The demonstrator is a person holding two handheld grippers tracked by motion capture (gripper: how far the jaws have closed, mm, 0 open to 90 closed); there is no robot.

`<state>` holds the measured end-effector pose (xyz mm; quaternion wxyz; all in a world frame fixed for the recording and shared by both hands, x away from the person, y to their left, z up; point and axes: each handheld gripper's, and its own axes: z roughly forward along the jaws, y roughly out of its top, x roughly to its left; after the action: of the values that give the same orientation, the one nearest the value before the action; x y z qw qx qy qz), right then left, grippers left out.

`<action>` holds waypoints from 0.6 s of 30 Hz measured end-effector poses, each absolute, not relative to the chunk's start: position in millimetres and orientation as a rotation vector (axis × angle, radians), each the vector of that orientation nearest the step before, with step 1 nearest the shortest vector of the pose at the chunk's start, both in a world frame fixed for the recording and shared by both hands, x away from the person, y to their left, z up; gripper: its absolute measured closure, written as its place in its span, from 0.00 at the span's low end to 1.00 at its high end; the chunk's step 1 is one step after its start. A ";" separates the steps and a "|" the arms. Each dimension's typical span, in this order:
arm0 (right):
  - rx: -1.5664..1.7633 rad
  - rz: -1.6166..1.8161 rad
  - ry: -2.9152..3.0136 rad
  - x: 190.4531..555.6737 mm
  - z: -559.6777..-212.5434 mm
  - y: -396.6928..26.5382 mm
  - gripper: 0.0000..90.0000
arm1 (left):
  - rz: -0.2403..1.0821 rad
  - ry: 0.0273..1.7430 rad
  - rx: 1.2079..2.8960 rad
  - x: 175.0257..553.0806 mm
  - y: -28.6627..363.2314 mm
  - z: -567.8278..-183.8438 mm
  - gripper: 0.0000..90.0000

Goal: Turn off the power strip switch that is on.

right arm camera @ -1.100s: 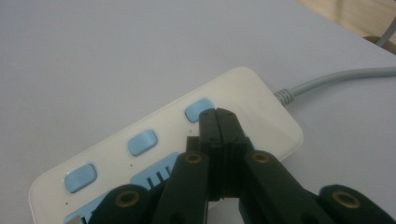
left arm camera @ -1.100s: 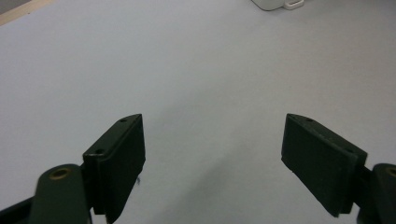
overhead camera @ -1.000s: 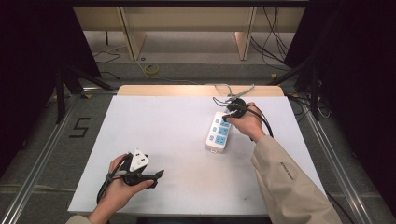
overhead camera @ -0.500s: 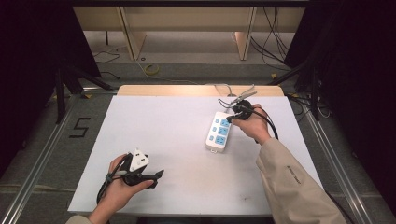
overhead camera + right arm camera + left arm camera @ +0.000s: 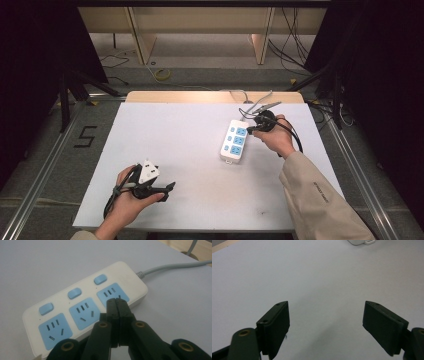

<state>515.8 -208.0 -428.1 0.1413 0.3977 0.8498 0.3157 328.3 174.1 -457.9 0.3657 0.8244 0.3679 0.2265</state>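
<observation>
On the right half of the white table (image 5: 200, 150), toward its far edge, we see a white power strip (image 5: 235, 141) with three blue sockets and three blue switches, lying with its long side running roughly from near to far. A grey cord (image 5: 172, 266) leaves its far end and runs off toward the wooden edge of the table. Our right gripper (image 5: 252, 129) sits at the strip's far right corner, held in the right hand (image 5: 275, 137), whose beige sleeve (image 5: 320, 200) comes in from the lower right.

In the right gripper view we look along this gripper (image 5: 117, 303): its jaws are pressed flat together with nothing between them, and their joined tip stands over the blue socket nearest the cord. Whether the tip actually touches the socket face or hovers just above it we cannot tell. The other two sockets and all three switches lie clear of the jaws, off to the left in that view.

At the near left of the table our left gripper (image 5: 167, 187) rests in the left hand (image 5: 125, 200), well apart from the strip, with its jaws pointing across the table toward the right. In the left gripper view this gripper (image 5: 325, 325) has its jaws spread wide, holding nothing, with bare table between them. The near end of the strip (image 5: 359, 242) shows far off at the top edge there.
</observation>
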 end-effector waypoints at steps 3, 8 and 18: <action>1.155 0.914 2.451 512.4 -427.8 -210.7 1.00 | 0.584 0.945 2.120 328.1 174.1 -457.8 0.24; 1.156 0.921 2.444 507.2 -427.1 -216.9 1.00 | 0.582 0.946 2.120 328.3 174.0 -458.0 0.24; 1.162 0.927 2.434 497.3 -425.6 -228.1 0.99 | 0.580 0.950 2.118 328.2 174.1 -458.3 0.24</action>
<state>497.3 -228.1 -425.6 0.1442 0.4030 0.8446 0.3216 328.2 174.1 -458.3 0.3659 0.8238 0.3695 0.2256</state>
